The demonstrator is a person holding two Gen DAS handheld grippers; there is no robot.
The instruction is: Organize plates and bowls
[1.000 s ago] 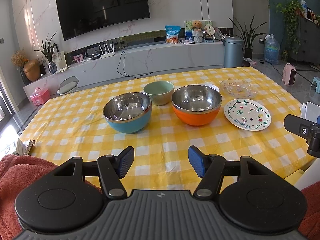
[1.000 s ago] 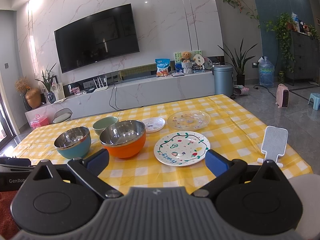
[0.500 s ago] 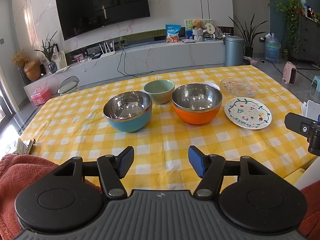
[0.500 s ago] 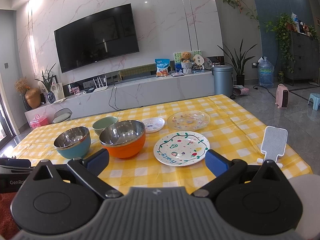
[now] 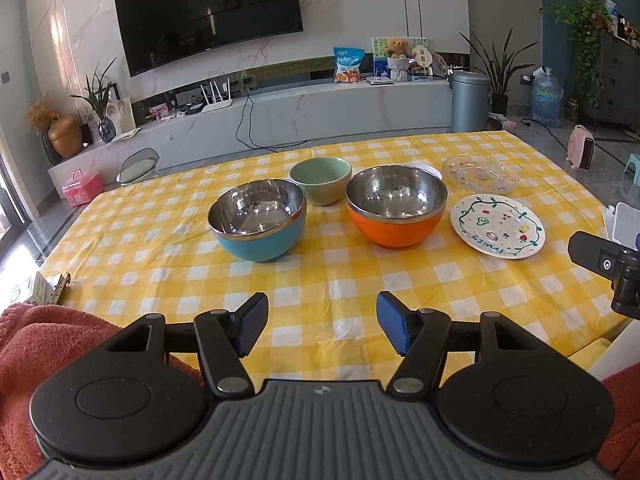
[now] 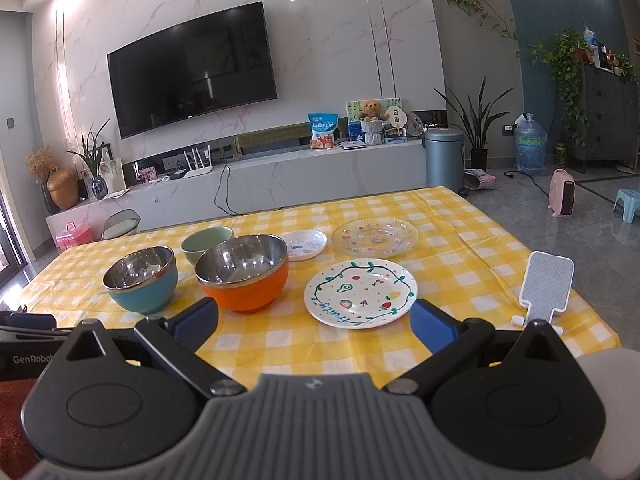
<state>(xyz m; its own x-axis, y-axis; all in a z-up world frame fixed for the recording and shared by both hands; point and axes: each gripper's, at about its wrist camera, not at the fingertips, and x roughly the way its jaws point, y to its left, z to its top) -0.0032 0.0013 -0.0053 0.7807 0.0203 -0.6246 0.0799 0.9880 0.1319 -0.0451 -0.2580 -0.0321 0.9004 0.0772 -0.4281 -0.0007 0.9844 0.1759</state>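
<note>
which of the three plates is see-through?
The clear glass plate, farthest back on the right. The small white plate beside it and the fruit-painted plate in front are opaque.

On the bench covered with a yellow-and-white checked cloth (image 5: pixel 160 248), a blue steel-lined bowl (image 5: pixel 258 220) is sitting at the left, with an orange steel-lined bowl (image 5: pixel 396 206) just beside it to the right. A pale green ceramic bowl (image 5: pixel 320 180) is standing behind and between them. A white plate painted with fruit (image 6: pixel 360 292) is lying right of the orange bowl. Behind that plate a clear glass plate (image 6: pixel 374 236) is resting, and a small white saucer (image 6: pixel 304 244) is lying to its left, behind the orange bowl. A white paddle-shaped stand (image 6: pixel 546 284) is standing near the bench's right edge.
</note>
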